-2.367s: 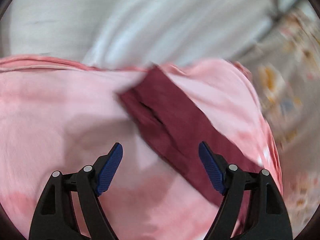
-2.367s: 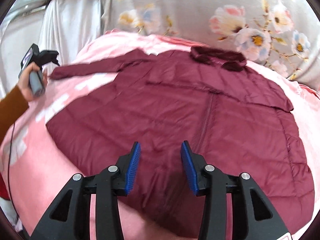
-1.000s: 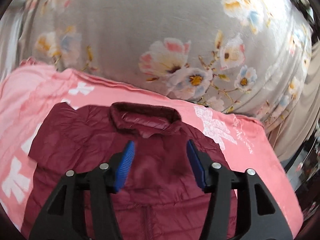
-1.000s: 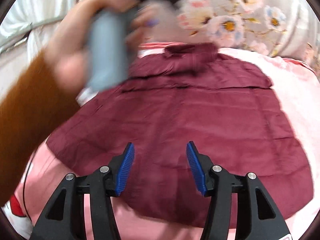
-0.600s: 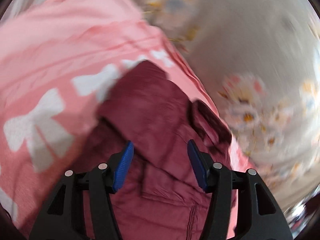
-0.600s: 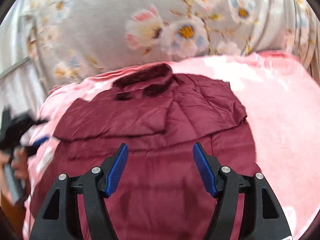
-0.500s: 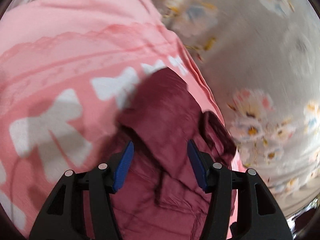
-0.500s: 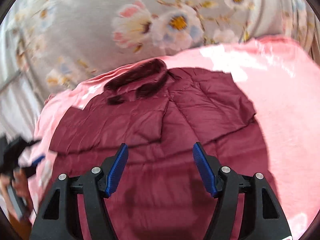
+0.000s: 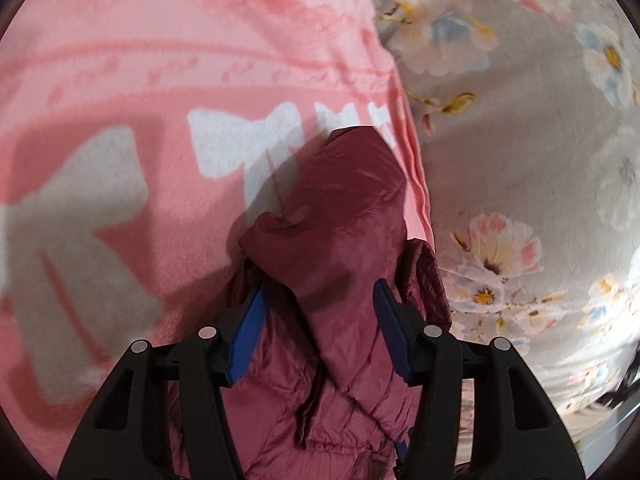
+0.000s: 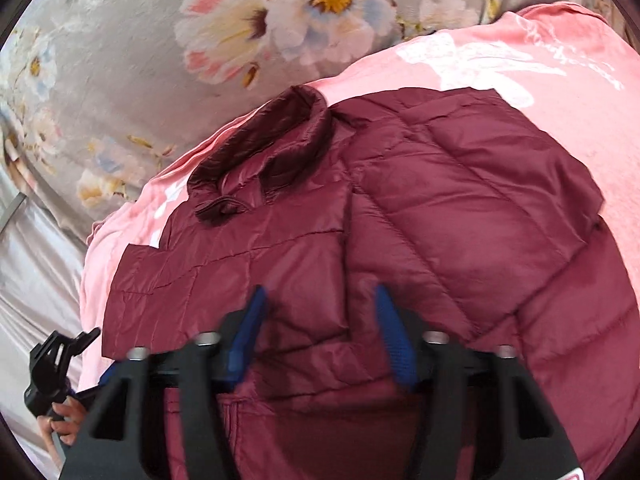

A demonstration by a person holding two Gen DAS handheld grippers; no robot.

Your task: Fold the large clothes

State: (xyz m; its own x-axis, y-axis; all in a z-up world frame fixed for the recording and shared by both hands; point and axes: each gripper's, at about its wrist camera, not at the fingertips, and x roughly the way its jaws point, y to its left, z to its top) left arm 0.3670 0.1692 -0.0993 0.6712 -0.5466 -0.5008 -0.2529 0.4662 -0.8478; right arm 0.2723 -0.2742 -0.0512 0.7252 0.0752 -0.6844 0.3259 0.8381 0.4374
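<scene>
A maroon quilted jacket (image 10: 460, 208) lies front up on a pink blanket (image 10: 560, 64), collar (image 10: 272, 136) at the far end and both sleeves folded across the chest. My right gripper (image 10: 322, 332) hovers low over the chest. Its blurred jaws are closing with only the jacket's surface behind them, and nothing is pinched. In the left wrist view the jacket's folded shoulder (image 9: 344, 220) runs up between the fingers of my left gripper (image 9: 319, 334). That gripper stands open, its blue pads flanking the fold. The collar (image 9: 430, 280) sits just right of it.
Grey floral bedding (image 10: 200, 20) rises behind the collar end and also shows on the right (image 9: 520, 140). The pink blanket (image 9: 160, 60) with white bows spreads to the left. A pale satin sheet (image 10: 36, 260) lies beyond the blanket edge, where a person's hand (image 10: 64, 414) grips a black handle.
The left sleeve, stretched out earlier, now lies folded over the chest. My left gripper rolled and dropped onto the folded shoulder. My right gripper moved in toward the collar end, closer to the jacket.
</scene>
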